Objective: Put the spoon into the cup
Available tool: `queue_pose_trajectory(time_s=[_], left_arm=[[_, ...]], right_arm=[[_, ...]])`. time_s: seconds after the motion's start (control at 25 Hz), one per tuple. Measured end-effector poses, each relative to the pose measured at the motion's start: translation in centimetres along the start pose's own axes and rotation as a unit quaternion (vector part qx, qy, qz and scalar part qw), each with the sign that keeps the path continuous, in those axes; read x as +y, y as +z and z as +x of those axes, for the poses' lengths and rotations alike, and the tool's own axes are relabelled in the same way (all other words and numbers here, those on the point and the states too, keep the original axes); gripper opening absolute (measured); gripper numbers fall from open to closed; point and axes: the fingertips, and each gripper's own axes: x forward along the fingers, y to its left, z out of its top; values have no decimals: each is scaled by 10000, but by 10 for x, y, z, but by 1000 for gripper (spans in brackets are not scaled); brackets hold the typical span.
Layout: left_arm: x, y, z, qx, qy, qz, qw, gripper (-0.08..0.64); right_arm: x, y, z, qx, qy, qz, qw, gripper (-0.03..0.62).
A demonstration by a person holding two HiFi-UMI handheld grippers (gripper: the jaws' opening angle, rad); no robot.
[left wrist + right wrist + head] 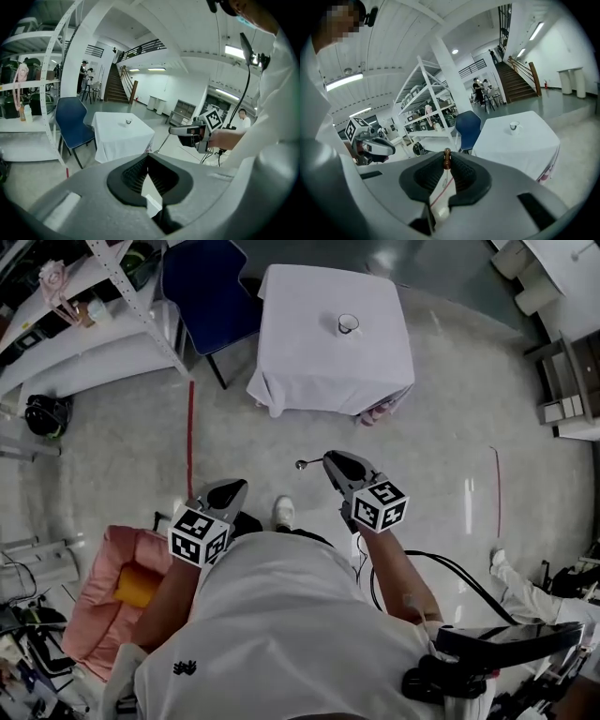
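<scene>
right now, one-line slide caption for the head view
Right gripper holding a thin metal spoon, far short of the small white cup on the white-draped square table

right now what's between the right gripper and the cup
Just bare floor, then the tablecloth that the cup stands on, as the head view shows.

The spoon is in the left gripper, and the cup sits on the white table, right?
No. The spoon is in the right gripper, not the left gripper. The right gripper view shows it pinched between those jaws. The cup does sit on the white table.
</scene>
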Motion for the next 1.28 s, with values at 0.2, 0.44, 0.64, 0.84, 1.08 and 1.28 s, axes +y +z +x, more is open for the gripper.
queue_pose_trajectory(time_s=[0.2,0.44,0.64,0.84,1.08,1.28], left_arm=[[35,38,31,-2,-179,70,9998,11],[112,72,73,127,-528,158,9984,11],[161,124,97,182,-968,443,9942,11],[213,148,115,309,-1338,803,9873,11],[261,161,141,444,-1316,744,9875,11],[258,191,183,457,-1239,683,9889,11]], right_arm=[[-42,22,28,-26,-242,235,9994,51],[-77,56,80,-146,-654,470,9966,51],[-102,97,116,-346,-1066,795,9905,51],[-127,134,151,-671,-1544,927,9814,51],[-175,166,175,-949,-1832,1020,9732,51],[-253,191,165,-1087,-2084,1152,9651,51]])
